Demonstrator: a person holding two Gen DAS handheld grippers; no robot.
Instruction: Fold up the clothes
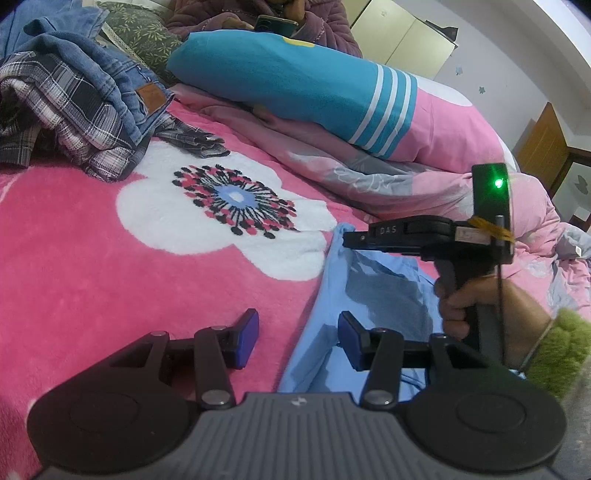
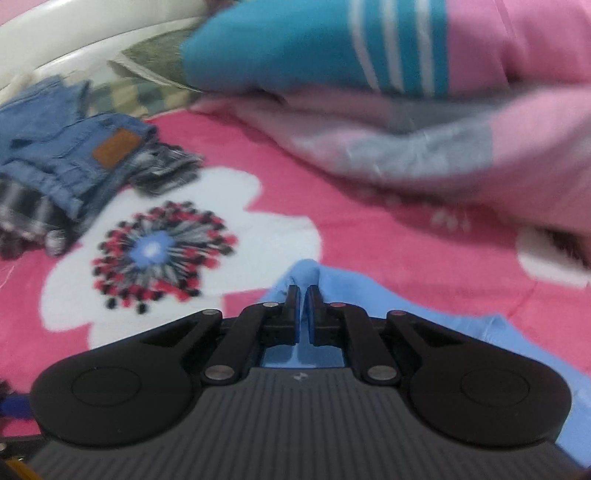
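A light blue garment (image 1: 373, 291) lies crumpled on the pink flowered blanket (image 1: 92, 266). In the left wrist view my left gripper (image 1: 298, 334) stands open just above the garment's left edge, its pads pressing on nothing. My right gripper (image 1: 345, 239), held by a hand (image 1: 456, 310), reaches in from the right and pinches the garment's far corner. The right wrist view shows the right gripper (image 2: 303, 293) shut on a raised fold of the blue garment (image 2: 373, 306), with cloth bunched between and ahead of the fingers.
A pile of jeans (image 1: 110, 74) and a plaid shirt (image 1: 62, 110) sits at the far left. A teal and pink striped pillow (image 1: 303, 85) rests on a pink and grey quilt (image 1: 369, 177) behind. A person with a phone (image 1: 275, 24) sits at the back.
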